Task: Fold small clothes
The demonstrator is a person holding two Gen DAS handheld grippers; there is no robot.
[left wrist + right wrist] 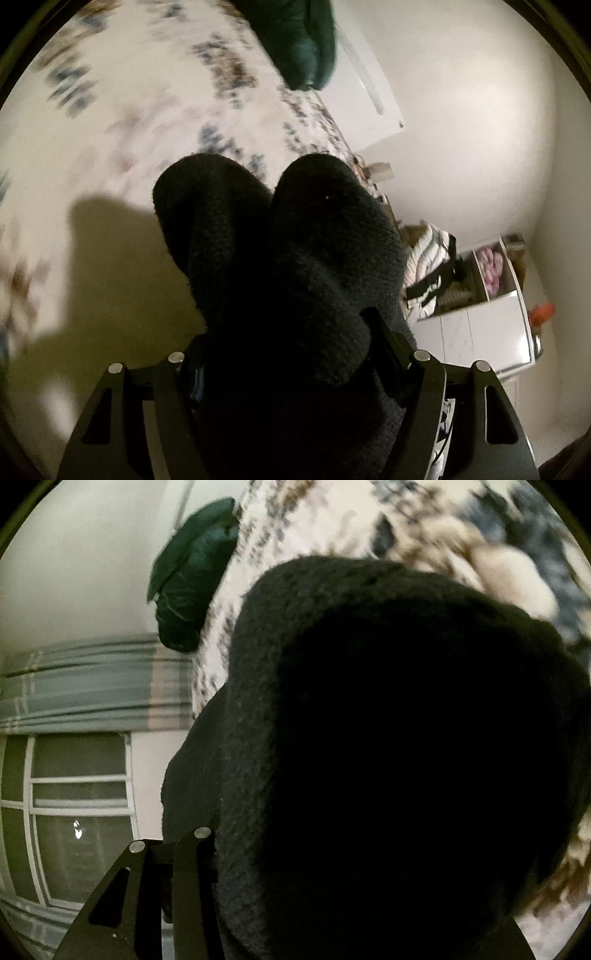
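- Left claw (280, 354) pinches the black sock (280, 236), held up over the bed (110, 122).
- Right claw (314, 867) grips the sock (388, 720) too.
- Risk: bunched, thick knit could slip out and drop crumpled, spoiling the fold.

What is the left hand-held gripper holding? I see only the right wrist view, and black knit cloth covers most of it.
Observer: The left hand-held gripper is shut on a black knit garment; two rounded ends reach out past its fingers.
Operator: Does the garment lie on the bed?
Observer: It seems to hang above it: its shadow falls off to one side on the flowered bedspread.
Operator: Is anything beside the bed?
Observer: Yes, an open shelf with a pink bundle inside.
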